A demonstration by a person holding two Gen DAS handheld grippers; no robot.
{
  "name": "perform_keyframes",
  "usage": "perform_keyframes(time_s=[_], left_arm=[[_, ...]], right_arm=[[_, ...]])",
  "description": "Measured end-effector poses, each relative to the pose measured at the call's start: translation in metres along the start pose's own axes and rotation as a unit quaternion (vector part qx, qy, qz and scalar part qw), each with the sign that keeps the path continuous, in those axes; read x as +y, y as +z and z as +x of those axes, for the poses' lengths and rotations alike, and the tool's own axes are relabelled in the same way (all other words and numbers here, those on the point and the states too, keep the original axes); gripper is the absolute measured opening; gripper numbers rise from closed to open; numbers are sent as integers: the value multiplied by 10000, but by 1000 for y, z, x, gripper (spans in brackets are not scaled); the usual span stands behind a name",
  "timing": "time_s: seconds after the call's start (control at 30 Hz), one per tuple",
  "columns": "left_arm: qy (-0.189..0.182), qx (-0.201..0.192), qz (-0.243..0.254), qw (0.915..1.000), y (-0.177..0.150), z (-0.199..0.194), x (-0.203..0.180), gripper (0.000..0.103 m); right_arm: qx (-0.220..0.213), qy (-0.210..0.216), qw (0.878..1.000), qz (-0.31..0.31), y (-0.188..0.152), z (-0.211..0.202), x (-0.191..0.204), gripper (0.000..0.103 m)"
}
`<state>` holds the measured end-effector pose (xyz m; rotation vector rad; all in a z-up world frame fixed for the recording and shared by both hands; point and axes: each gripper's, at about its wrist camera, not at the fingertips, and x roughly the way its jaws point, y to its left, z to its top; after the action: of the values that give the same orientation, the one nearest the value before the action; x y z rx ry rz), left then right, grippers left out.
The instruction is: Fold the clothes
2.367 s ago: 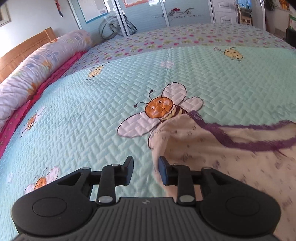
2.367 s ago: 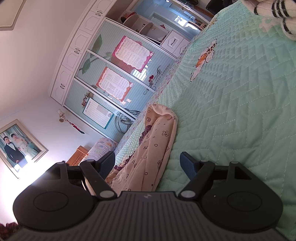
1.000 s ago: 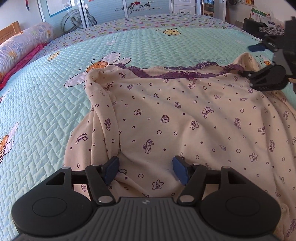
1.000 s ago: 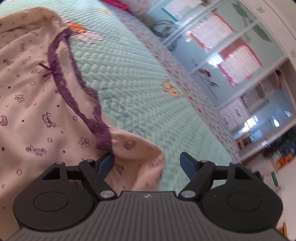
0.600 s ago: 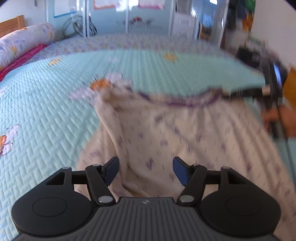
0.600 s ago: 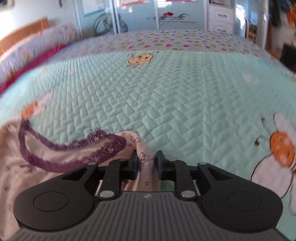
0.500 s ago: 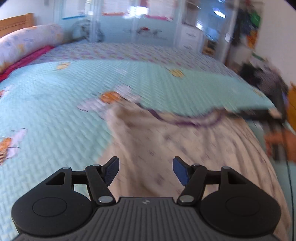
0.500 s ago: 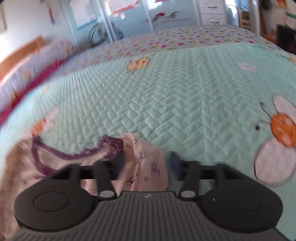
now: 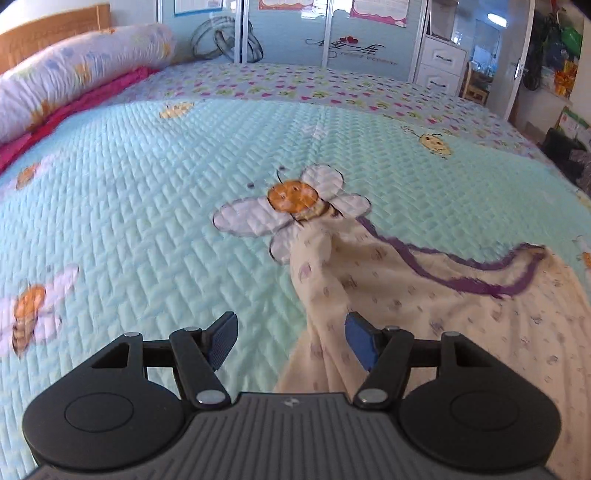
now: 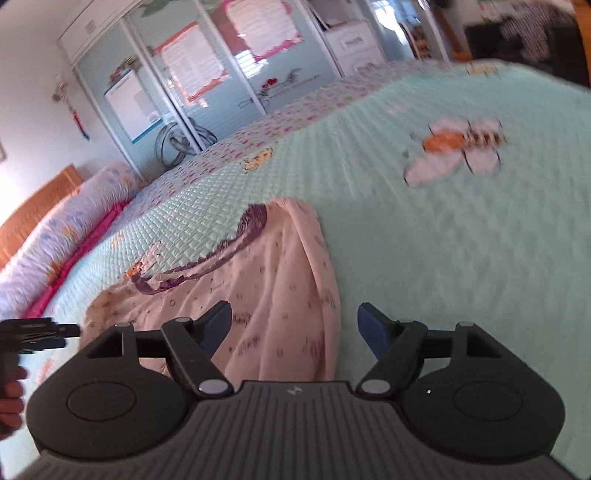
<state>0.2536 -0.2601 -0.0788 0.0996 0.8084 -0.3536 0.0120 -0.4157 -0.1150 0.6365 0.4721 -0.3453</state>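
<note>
Two grippers we find open and empty. The left gripper (image 9: 290, 341) stands with the garment (image 9: 424, 295) ahead and to its right on the quilt (image 9: 147, 221). The right gripper (image 10: 295, 328), jaws just widened, hovers over the garment's edge without pressing it.

Bed: mint-green quilted bedspread (image 9: 147, 206) with bee motifs and a floral border band. Headboard (image 9: 51, 27): wood, at left. Bolster (image 9: 81, 70): floral, lying along the headboard over a pink sheet. Far wall: sliding wardrobe doors (image 9: 288, 33) with posters. White drawer unit (image 9: 441, 66) at right. Daylight, bright.
</note>
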Motion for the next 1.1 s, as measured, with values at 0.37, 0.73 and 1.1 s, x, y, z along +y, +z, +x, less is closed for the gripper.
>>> perform_keyframes(time_s=[0.37,0.73,1.1], left_arm=[[376,312,400,9980,21,62,-14,67],[848,-205,2019,9755,-1,62,-64,5],[1825,-747,2448,9493,38,80,-73,3]], right_arm=[[6,57,9999,-145,13,53,2,83],[410,-7,9898,-1361,25,104,41,51],[107,-344,9834,-1780,57,137,64,10]])
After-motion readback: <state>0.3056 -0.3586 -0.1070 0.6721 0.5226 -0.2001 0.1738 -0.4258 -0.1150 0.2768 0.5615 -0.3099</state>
